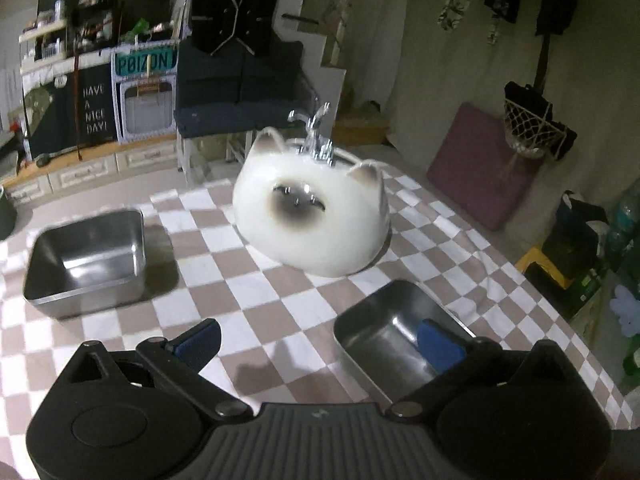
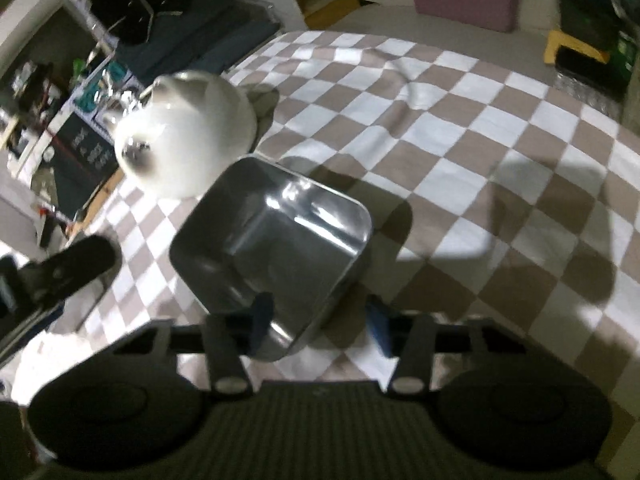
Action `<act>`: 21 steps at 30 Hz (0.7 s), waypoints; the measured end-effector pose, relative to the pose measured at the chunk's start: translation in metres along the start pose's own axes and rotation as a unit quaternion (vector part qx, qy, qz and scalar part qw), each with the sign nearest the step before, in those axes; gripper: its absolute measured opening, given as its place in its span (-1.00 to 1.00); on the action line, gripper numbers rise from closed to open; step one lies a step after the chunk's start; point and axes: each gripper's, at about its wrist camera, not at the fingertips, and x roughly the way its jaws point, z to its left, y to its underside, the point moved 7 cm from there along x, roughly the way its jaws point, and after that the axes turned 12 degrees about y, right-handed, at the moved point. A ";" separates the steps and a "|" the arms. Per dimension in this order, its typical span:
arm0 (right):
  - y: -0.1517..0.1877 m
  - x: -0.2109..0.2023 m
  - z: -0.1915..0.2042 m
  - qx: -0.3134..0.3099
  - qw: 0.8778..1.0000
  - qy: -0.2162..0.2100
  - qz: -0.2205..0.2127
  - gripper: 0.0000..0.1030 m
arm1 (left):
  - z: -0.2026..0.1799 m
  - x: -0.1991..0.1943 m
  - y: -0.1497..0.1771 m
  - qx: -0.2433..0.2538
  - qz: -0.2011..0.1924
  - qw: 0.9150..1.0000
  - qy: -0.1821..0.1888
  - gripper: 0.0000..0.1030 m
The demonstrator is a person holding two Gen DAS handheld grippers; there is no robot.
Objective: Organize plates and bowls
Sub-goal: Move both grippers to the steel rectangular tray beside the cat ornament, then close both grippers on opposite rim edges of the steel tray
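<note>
My right hand-held gripper stands at a narrowed gap, straddling the near corner of a square steel dish: one blue pad sits inside the wall, the other just outside it. I cannot tell for sure whether the pads already press the metal; the outer pad looks a little clear of the wall, so I judge the grip is not yet made. Taking the dish by its rim makes sense, since the thin upright wall is the only thing these pads can pinch

My left hand-held gripper hangs wide and empty above the table, its right pad over the same dish, seen here as the nearer one. I read it as held ready, free to steady or take the other pieces

Beyond, a second steel dish sits apart to the left on the checked cloth, open side up. Between the two and further back lies the white cat-faced bowl, tipped on edge with its ears up, against a small chrome faucet behind it. In the right view that bowl lies just beside the far corner of the dish I am on, so lifting that dish calls for care not to knock the bowl off balance. Nothing is stacked yet
</note>
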 end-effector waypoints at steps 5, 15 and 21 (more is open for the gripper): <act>-0.006 0.005 -0.004 -0.006 1.000 -0.009 -0.005 -0.53 | 0.004 0.008 -0.002 -0.020 -0.011 0.999 0.023 0.96; -0.016 0.004 -0.014 -0.015 0.999 -0.011 -0.030 -0.76 | -0.001 0.027 0.019 -0.021 0.042 0.998 0.041 0.01; -0.016 0.000 -0.006 -0.040 0.998 -0.010 -0.042 -0.85 | 0.005 0.029 0.020 -0.044 0.040 0.997 0.054 -0.35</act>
